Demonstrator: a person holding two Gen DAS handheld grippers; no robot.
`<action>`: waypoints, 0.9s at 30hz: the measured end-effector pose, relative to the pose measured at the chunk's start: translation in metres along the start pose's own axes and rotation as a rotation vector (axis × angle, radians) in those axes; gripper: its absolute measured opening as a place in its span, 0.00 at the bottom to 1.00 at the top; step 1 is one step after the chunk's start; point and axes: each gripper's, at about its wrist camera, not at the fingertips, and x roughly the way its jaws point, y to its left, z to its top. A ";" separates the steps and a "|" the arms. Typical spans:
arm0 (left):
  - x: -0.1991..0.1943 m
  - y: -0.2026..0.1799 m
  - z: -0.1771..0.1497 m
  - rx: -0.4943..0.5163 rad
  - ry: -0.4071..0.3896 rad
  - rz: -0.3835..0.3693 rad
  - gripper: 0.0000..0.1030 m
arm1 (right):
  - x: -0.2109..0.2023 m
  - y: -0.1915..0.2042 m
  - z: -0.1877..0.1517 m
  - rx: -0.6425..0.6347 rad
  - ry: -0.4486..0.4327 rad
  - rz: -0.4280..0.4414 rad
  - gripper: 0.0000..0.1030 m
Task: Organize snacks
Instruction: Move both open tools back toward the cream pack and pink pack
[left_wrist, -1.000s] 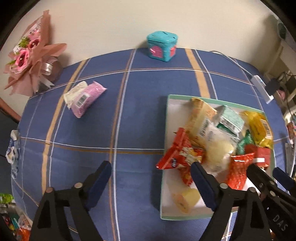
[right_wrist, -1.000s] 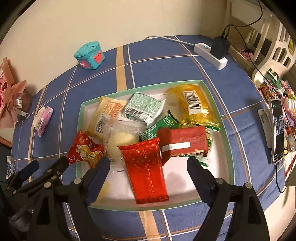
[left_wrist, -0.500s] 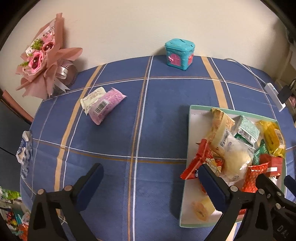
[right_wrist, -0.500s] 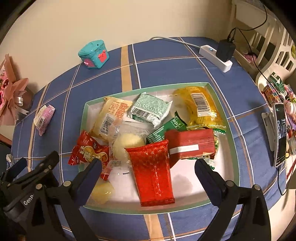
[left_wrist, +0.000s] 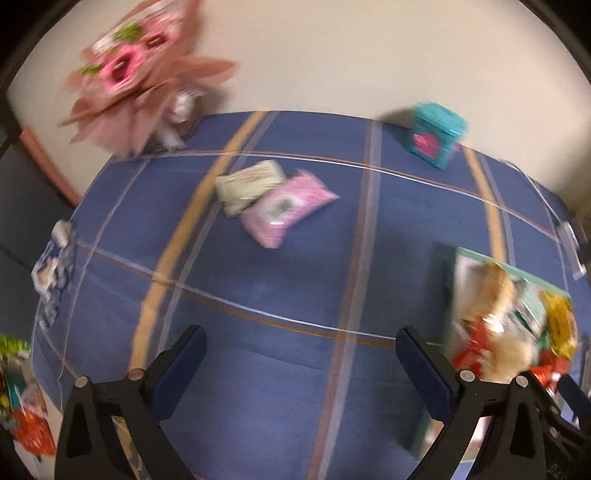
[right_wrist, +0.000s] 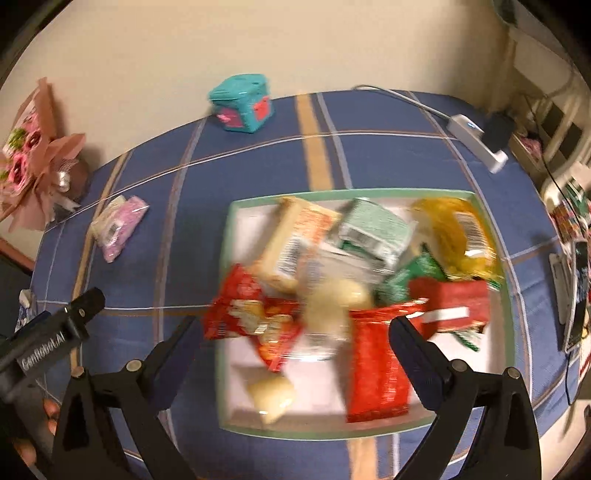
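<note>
A green-rimmed white tray (right_wrist: 226, 258) holds several snack packets, among them a red packet (right_wrist: 376, 373), a yellow one (right_wrist: 454, 232) and a pale green one (right_wrist: 376, 229). The tray also shows at the right of the left wrist view (left_wrist: 451, 295). A pink packet (left_wrist: 284, 208) and a cream packet (left_wrist: 247, 182) lie together on the blue cloth, away from the tray; they show small in the right wrist view (right_wrist: 118, 225). My left gripper (left_wrist: 299, 354) is open and empty above bare cloth. My right gripper (right_wrist: 291, 343) is open and empty above the tray's front.
A teal box (left_wrist: 437, 138) stands at the table's back by the wall. A pink paper bouquet (left_wrist: 140, 77) sits at the back left. A white power strip with a black plug (right_wrist: 480, 140) and a phone (right_wrist: 578, 295) lie at the right.
Both views have swung left. The left gripper moved left off the tray towards the pink and cream packets. The right gripper shifted left over the tray. Both stayed open.
</note>
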 end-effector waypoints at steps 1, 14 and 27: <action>0.003 0.015 0.002 -0.028 0.004 0.012 1.00 | 0.000 0.008 -0.001 -0.012 -0.003 0.005 0.97; 0.039 0.133 0.023 -0.251 0.067 0.034 1.00 | 0.021 0.094 0.005 -0.117 -0.020 0.089 0.97; 0.090 0.159 0.108 -0.178 0.045 -0.019 1.00 | 0.096 0.190 0.075 -0.128 0.040 0.128 0.97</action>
